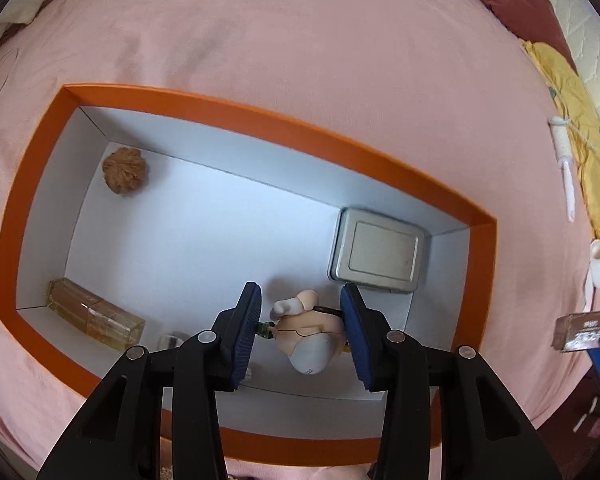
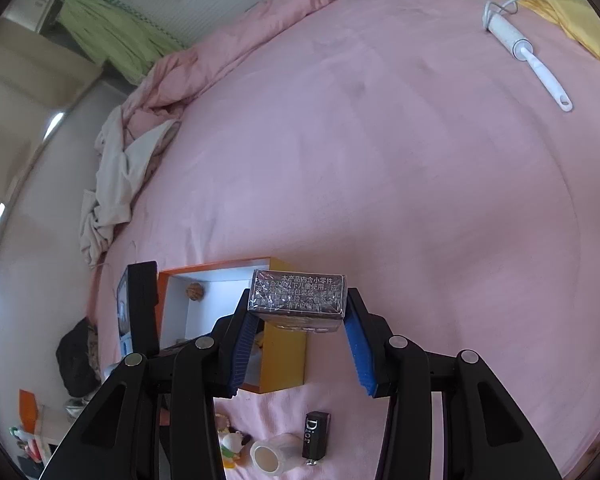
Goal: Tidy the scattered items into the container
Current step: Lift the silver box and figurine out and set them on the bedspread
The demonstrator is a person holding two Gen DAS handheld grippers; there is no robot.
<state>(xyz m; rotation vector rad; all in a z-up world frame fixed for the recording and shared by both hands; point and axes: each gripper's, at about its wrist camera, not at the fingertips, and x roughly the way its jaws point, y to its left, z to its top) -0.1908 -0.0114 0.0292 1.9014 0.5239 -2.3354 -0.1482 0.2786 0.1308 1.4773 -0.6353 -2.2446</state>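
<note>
An orange box (image 1: 236,110) with a white inside lies on the pink bed. In it are a walnut (image 1: 124,171), a clear perfume bottle (image 1: 96,315), a grey tin (image 1: 378,255) and a small figurine (image 1: 306,330). My left gripper (image 1: 302,320) is open above the box, its pads on either side of the figurine and apart from it. My right gripper (image 2: 298,312) is shut on a dark wrapped box (image 2: 298,294) with white print, held above the bed beside the orange box (image 2: 220,266). The wrapped box also shows at the right edge of the left wrist view (image 1: 580,330).
On the bed below the right gripper lie a black Dior lipstick (image 2: 315,434), a clear tape roll (image 2: 274,454) and a small toy dog (image 2: 232,446). A white lint roller (image 2: 528,56) and a yellow cloth (image 2: 560,4) lie far right. A crumpled blanket (image 2: 148,120) is at the left edge.
</note>
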